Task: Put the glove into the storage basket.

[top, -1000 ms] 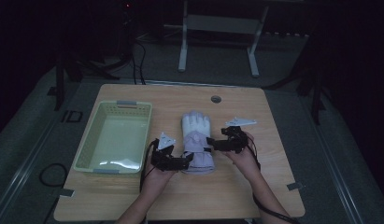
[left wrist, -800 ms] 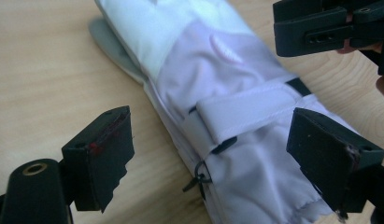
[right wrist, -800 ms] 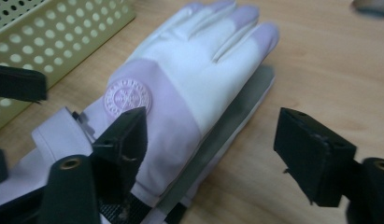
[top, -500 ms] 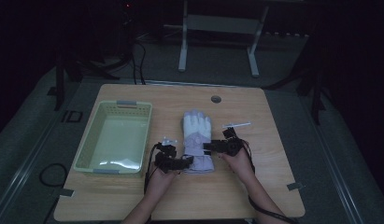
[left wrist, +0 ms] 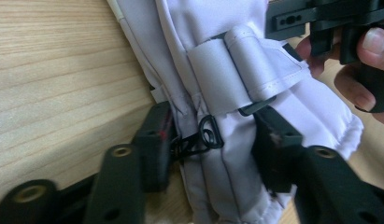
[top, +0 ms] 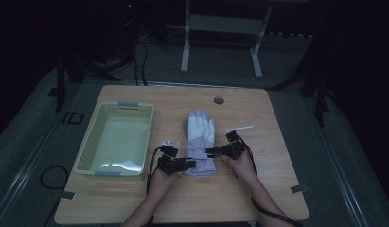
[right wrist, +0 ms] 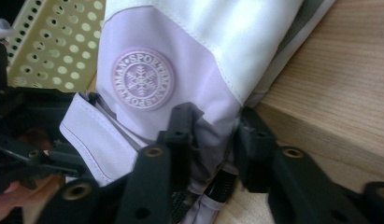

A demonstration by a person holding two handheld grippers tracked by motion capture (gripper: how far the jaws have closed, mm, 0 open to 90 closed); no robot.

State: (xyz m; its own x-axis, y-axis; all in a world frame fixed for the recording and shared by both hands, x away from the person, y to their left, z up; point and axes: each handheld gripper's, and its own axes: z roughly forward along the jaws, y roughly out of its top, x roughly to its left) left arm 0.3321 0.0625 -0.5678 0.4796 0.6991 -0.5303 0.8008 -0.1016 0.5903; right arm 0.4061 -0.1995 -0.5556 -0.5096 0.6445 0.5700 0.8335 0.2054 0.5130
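Note:
A white and lilac ski glove lies flat on the wooden table, fingers pointing away and cuff toward the person. My left gripper comes at the cuff from the left. Its jaws have just been closing and now pinch the cuff's edge beside a small black clip. My right gripper comes from the right; its jaws have also just been closing and squeeze the lilac side of the glove below a round snowflake badge.
A pale green perforated basket stands to the left of the glove, and its wall shows in the right gripper view. A cable hole sits near the table's far edge. A white stand is on the floor behind.
Both grippers have sunk onto the glove's cuff end, and their jaws have narrowed from wide apart to pinching the fabric. The glove has stayed in place.

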